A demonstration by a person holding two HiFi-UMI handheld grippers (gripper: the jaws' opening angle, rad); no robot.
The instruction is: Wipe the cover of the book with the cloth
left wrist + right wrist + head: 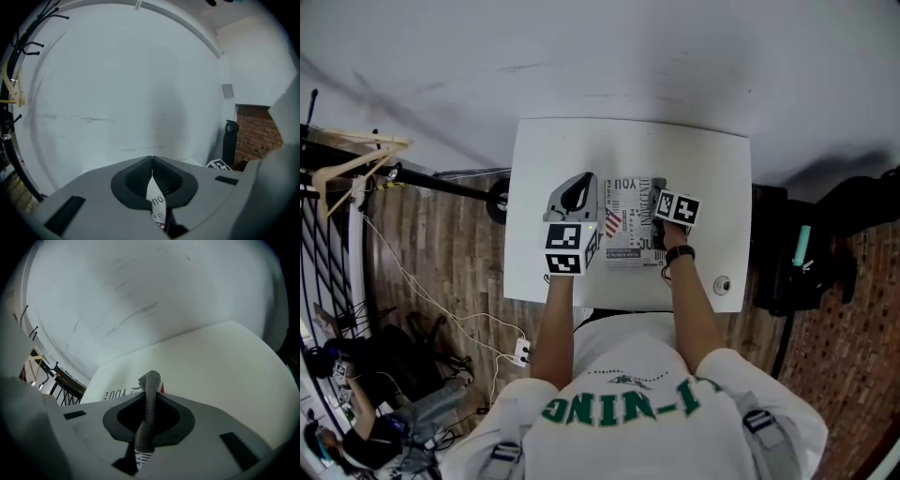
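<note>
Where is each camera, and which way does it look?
Head view: on the person's head, looking down at the white table and black-and-white printed book; both arms and the white T-shirt show.
Left gripper view: on the left gripper, facing a pale wall; its jaws pinch a printed edge of the book.
Right gripper view: on the right gripper, facing across the table; its jaws pinch the grey knitted cloth.
Shared: both gripper views show the book.
</note>
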